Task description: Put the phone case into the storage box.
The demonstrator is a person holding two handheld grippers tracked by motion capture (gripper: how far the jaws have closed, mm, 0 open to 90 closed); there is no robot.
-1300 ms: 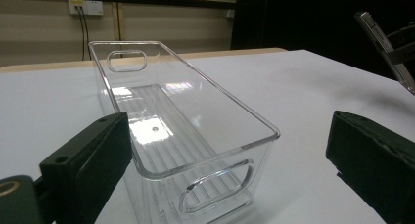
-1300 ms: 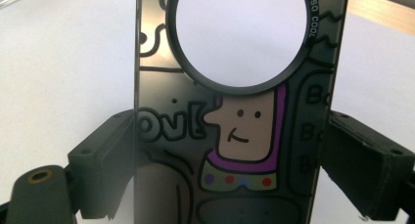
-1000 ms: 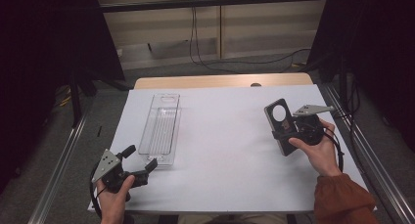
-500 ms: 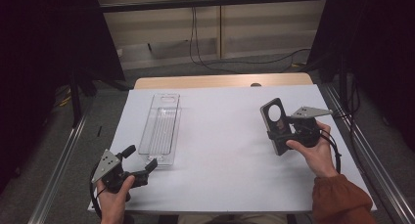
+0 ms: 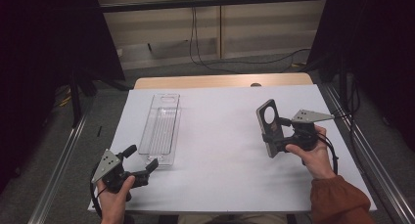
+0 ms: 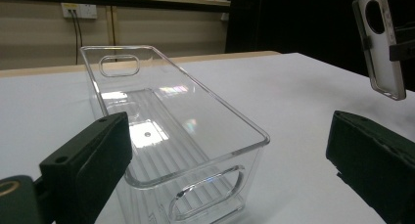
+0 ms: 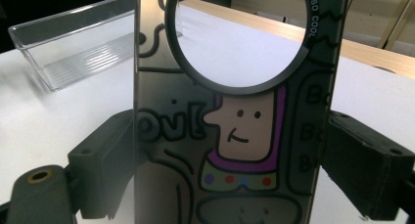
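A phone case (image 5: 270, 127) with a round camera hole stands upright above the white table (image 5: 230, 136), at its right side. My right gripper (image 5: 280, 138) is shut on the phone case (image 7: 235, 111); a cartoon figure is printed on it, and the jaws press its two long edges. A clear plastic bin (image 5: 160, 128) lies lengthwise left of centre. My left gripper (image 5: 139, 164) is open at the front left, just short of the bin's near end. The clear bin (image 6: 166, 131) sits between and beyond its jaws, and the phone case (image 6: 384, 43) shows far off at the upper right.
The white table sheet ends at a wooden strip (image 5: 220, 81) along the far side. Metal rails (image 5: 63, 160) run along both table sides. Cables (image 5: 210, 57) hang over the floor behind.
My right gripper has carried the phone case a little to the left and toward the table's middle. The left gripper has stayed where it was.
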